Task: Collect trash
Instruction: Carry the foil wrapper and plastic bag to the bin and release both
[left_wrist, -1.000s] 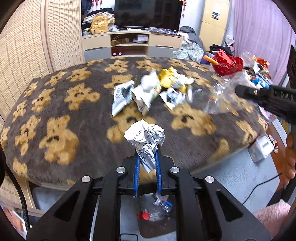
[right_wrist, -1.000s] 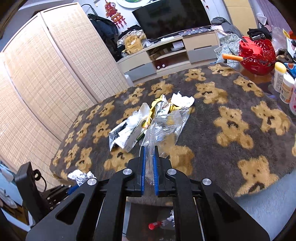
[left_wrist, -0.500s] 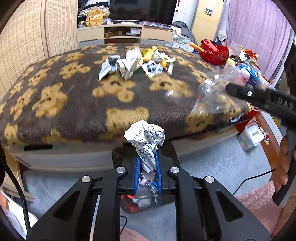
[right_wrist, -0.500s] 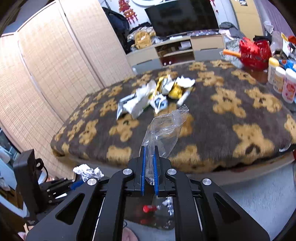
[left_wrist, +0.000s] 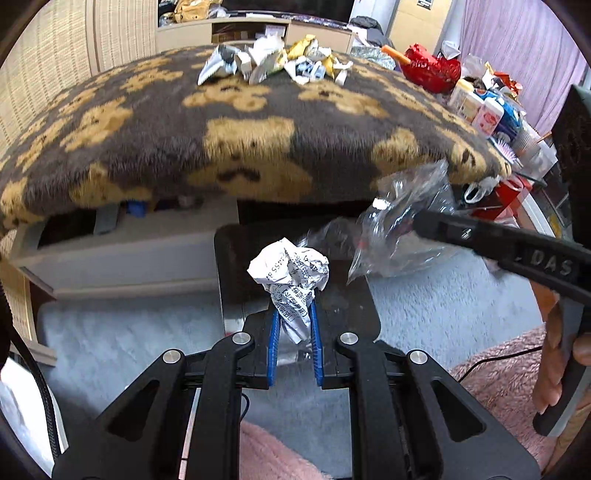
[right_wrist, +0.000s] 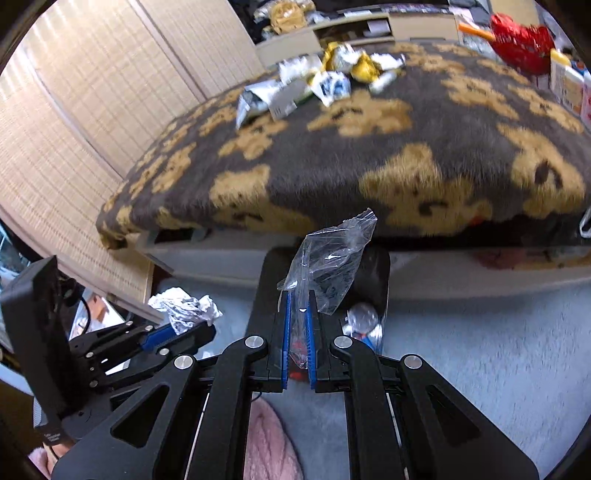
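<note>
1. Left gripper (left_wrist: 293, 314): blue pads clamped on a crumpled paper ball (left_wrist: 290, 269), held above the black bin (left_wrist: 229, 280) standing on the grey carpet (left_wrist: 129, 332).
2. Black bin: placed on the floor just in front of the table edge; bottles and scraps lie inside.
3. Right gripper (right_wrist: 297, 306): pads closed on a clear plastic bag (right_wrist: 328, 258), held over the same bin.
4. Bear-print blanket (left_wrist: 147, 122): covers the table; the remaining wrappers (left_wrist: 273, 62) lie heaped near its far edge.
5. Red basket (left_wrist: 432, 70): sits at the table's right end beside bottles.
</note>
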